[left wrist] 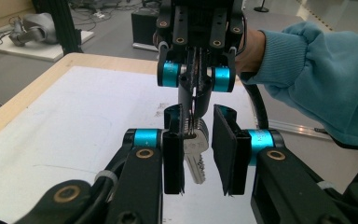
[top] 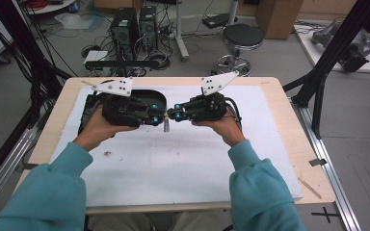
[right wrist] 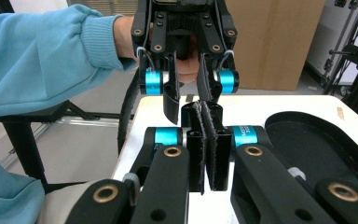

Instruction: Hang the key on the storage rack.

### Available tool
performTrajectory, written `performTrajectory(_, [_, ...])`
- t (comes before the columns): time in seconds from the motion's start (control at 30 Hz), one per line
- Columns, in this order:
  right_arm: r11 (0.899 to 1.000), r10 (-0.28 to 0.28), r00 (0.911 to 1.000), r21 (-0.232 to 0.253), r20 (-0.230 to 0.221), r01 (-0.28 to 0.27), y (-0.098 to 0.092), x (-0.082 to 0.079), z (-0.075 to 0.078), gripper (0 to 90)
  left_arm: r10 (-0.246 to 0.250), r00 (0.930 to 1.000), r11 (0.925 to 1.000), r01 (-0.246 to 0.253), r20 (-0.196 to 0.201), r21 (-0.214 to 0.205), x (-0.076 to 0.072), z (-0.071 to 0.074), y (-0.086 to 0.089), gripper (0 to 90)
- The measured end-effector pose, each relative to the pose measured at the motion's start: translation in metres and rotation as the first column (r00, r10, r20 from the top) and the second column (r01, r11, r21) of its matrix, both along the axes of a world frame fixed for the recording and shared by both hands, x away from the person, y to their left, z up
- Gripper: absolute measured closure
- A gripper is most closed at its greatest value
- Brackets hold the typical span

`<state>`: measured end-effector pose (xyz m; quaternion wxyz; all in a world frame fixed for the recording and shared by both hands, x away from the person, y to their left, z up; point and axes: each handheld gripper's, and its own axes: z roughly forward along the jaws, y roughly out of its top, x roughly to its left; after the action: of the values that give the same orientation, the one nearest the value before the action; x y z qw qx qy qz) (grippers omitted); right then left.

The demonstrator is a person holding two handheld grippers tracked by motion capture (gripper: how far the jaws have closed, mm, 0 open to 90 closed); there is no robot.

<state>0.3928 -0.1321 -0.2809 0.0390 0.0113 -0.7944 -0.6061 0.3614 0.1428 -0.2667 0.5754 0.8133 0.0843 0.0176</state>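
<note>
Your two grippers meet tip to tip above the white mat (top: 173, 163) on the table (top: 289, 125), just in front of the black tray (top: 159, 98). Your left gripper (left wrist: 200, 156) stands open, its jaws either side of the silver key (left wrist: 195, 156). Your right gripper (right wrist: 209, 149) is pinched closed on the key's head, blade hanging downward.
</note>
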Motion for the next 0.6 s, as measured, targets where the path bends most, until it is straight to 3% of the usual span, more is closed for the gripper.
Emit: performTrajectory(0.6, [1.000, 0.017, 0.9999, -0.002, 0.002, -0.017, 0.0017, -0.0001, -0.0012, 88.7, 0.013, 0.9999, 0.9997, -0.012, -0.007, 0.023, -0.0003, 0.0016, -0.0006, 87.0])
